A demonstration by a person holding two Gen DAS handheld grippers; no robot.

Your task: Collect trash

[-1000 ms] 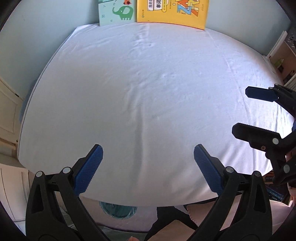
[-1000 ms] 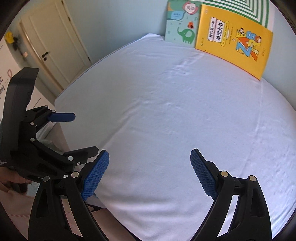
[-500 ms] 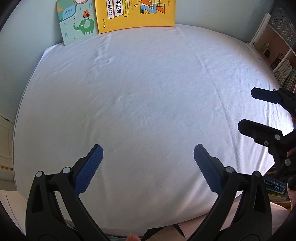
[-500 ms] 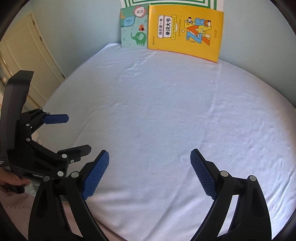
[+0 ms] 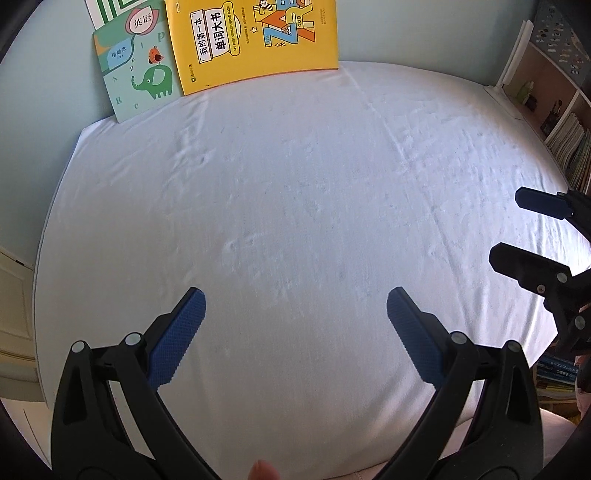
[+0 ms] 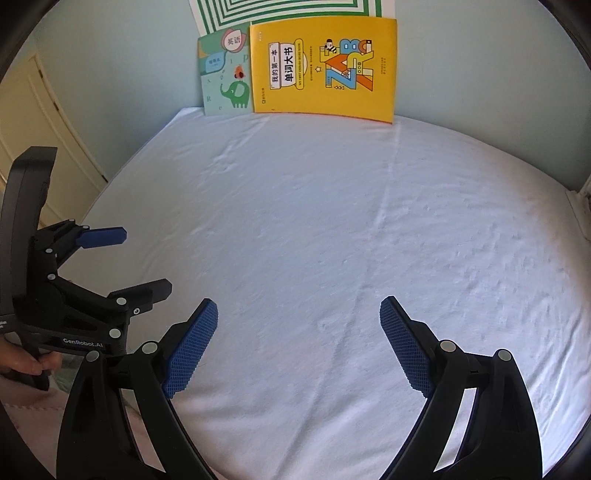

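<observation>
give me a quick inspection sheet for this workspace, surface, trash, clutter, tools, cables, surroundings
surface: white wrinkled cloth-covered table, bare across the middle
job's things: nothing seen; no trash in either view
clutter: yellow word book and pale green elephant booklet standing side by side against the back wall, green-striped white sheet behind them
grippers: left tool open and holding nothing; right tool open and holding nothing; both above the near edge
cables: nothing seen
surroundings: light blue wall, cream door on the left, bookshelf with books on the right
</observation>
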